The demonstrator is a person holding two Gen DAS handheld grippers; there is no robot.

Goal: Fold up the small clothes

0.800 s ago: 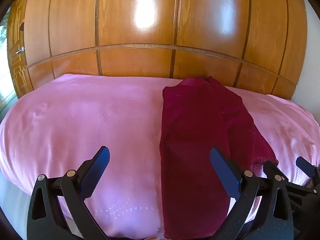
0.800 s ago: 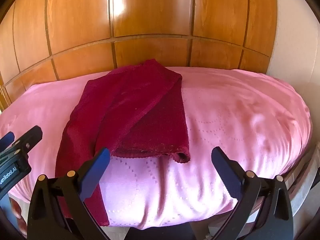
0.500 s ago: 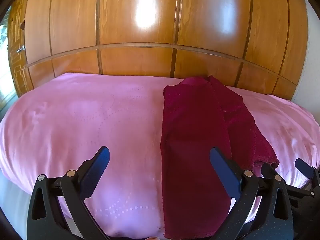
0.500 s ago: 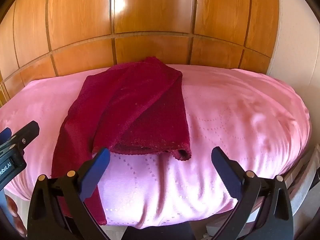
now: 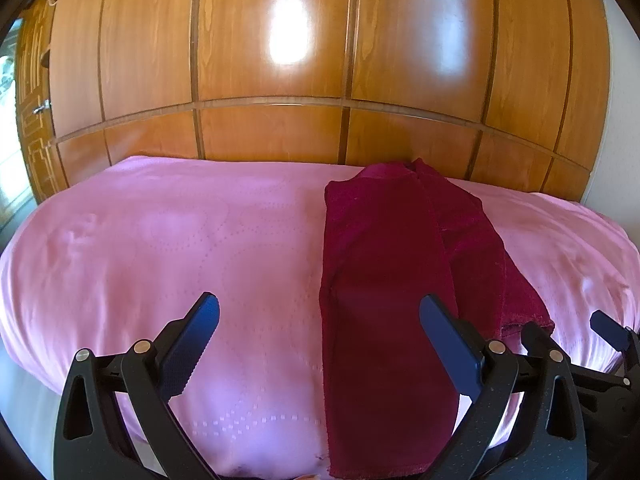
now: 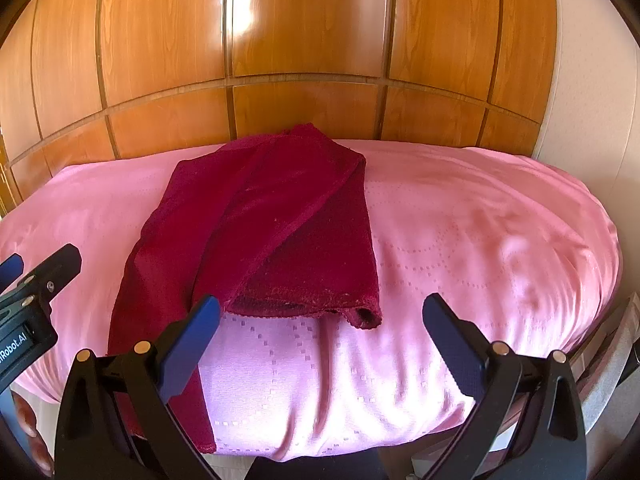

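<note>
Item: a dark red garment, partly folded, is being displayed lying on a pink bedcover, one long strip hanging over the near edge and a shorter folded layer resting on top toward the right. Left gripper: jaws are being held wide apart, nothing grasped, above the near edge. Right gripper: jaws likewise being held spread, empty, just before the folded layer's hem. Wooden wardrobe panels are being shown behind.
</note>
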